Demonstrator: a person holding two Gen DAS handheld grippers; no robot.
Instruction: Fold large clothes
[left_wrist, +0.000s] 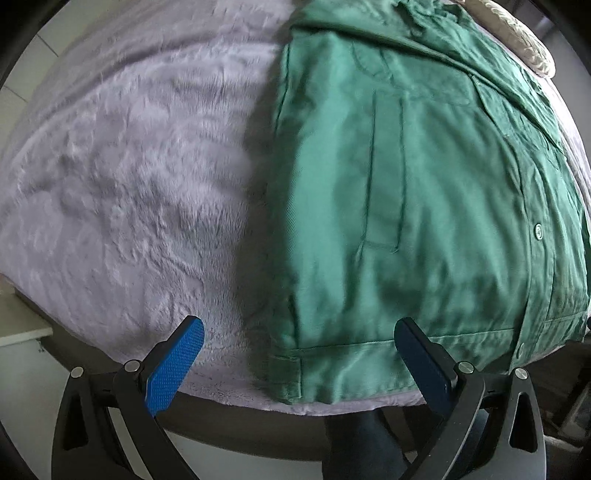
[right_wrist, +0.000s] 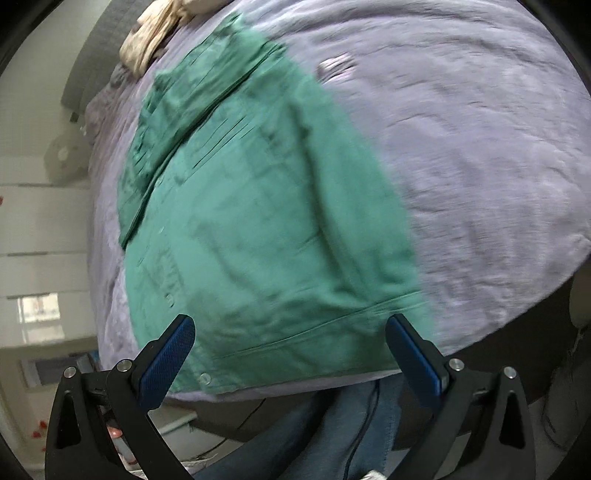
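Green shirt (left_wrist: 406, 184) lies folded lengthwise at bed (left_wrist: 129, 166) near edge. Left tongs (left_wrist: 299, 347) and right tongs (right_wrist: 290, 343) apart, empty, above hem.

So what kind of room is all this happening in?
Most likely a bedroom: a green shirt lies spread on a bed covered by a fuzzy lavender blanket, with white drawers alongside.

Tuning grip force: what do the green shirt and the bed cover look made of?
Green shirt: looks like woven cotton twill, matte, with crisp creases and stitched hems. Bed cover: seemingly plush fleece, lilac, its tufted nap showing brush marks. Both are guesses from looks.
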